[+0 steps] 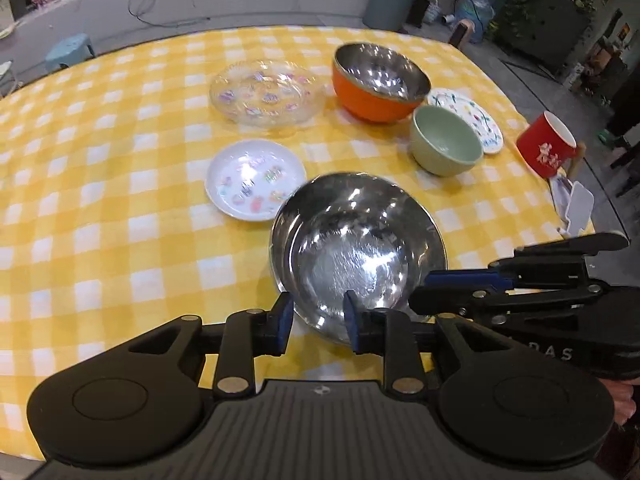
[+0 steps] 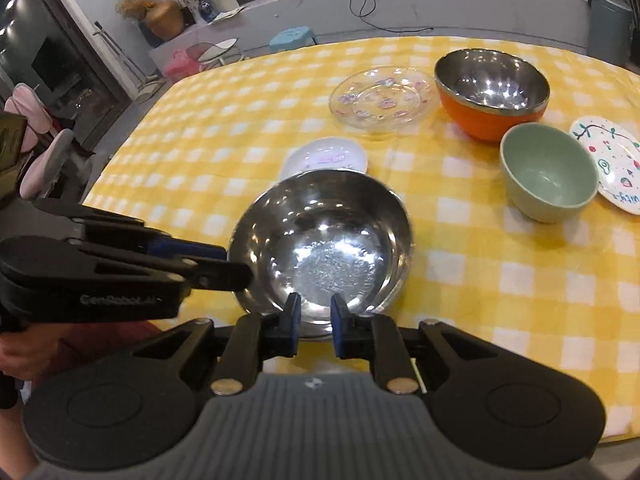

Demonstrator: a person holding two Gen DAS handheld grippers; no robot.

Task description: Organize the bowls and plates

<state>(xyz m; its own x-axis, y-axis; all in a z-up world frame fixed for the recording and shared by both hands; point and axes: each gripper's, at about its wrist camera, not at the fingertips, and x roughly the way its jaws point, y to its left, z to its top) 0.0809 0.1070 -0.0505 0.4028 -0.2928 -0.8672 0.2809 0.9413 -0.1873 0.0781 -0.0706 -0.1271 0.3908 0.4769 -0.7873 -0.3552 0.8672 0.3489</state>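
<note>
1. The steel bowl [image 1: 356, 248] sits near the tabletop's [image 1: 100, 200] near edge, about midway along it. Both grippers are at its near rim. Whether it rests on the cloth or is lifted slightly, I cannot tell.
2. The left gripper [image 1: 316, 316] has its blue-padded fingers straddling the near rim, one outside and one inside the bowl, with a clear gap between them; they look spread, not yet pinching the wall.
3. The right gripper [image 2: 316, 316] stands the same way at the rim: fingers apart, narrow gap, no firm pinch visible.
4. The small white plate [image 1: 256, 180] with coloured prints lies just beyond the steel bowl, toward the left edge.
5. The clear glass plate [image 1: 268, 92] lies further back, toward the far edge.
6. The orange bowl [image 1: 376, 84] with a steel lining stands beside the glass plate; the green bowl [image 1: 446, 140] stands nearer, overlapping the painted white plate [image 1: 480, 116] by the right edge.
7. A red mug [image 1: 546, 146] stands at the right edge.
8. Progress, as I judge it: nothing is stacked yet. Three bowls and three plates lie scattered singly, so sorting has hardly begun; all nesting and stacking remains.
9. Writing: "GenRobot.AI" reads on the left gripper's body in the right view; "DAS" shows partly on the right gripper's body. The mug's and painted plate's markings are illegible.
</note>
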